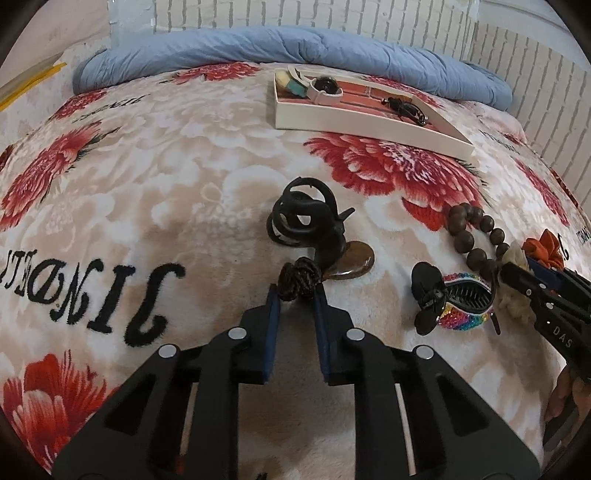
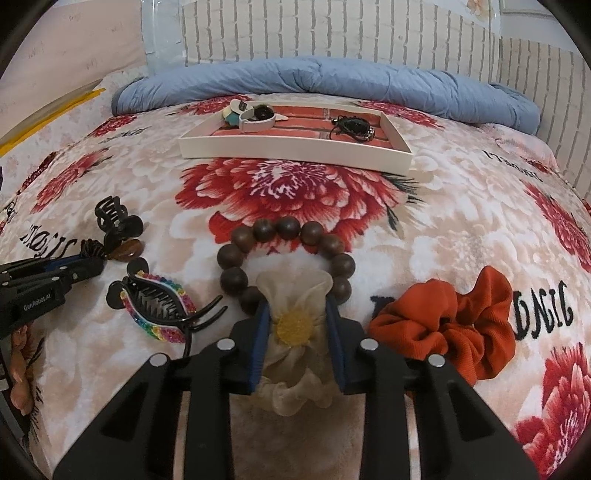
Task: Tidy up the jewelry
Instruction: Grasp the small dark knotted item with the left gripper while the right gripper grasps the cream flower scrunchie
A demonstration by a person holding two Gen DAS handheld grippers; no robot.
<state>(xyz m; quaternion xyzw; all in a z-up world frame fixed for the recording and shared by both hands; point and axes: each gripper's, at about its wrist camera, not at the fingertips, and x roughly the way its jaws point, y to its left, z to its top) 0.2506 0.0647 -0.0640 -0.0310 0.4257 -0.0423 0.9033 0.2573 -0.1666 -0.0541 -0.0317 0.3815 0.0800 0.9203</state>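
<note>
My left gripper point(image 1: 297, 291) is shut on the dark braided knot point(image 1: 297, 282) of a brown stone pendant point(image 1: 351, 262), which rests on the blanket beside a black hair claw point(image 1: 306, 218). My right gripper point(image 2: 295, 314) is closed around a cream flower scrunchie point(image 2: 293, 306) with a yellow centre, lying on the blanket against a brown wooden bead bracelet point(image 2: 288, 229). A rainbow rhinestone hair claw point(image 2: 159, 306) lies between the two grippers. An orange scrunchie point(image 2: 454, 325) lies right of the right gripper. The white tray point(image 2: 295, 151) at the back holds a watch point(image 2: 258, 116) and a dark bracelet point(image 2: 351, 127).
A floral blanket point(image 2: 295, 192) covers the bed. A rolled blue quilt point(image 2: 332, 81) lies behind the tray, against a white brick-pattern wall point(image 2: 332, 33). A yellow item point(image 1: 33, 81) sits at the far left edge.
</note>
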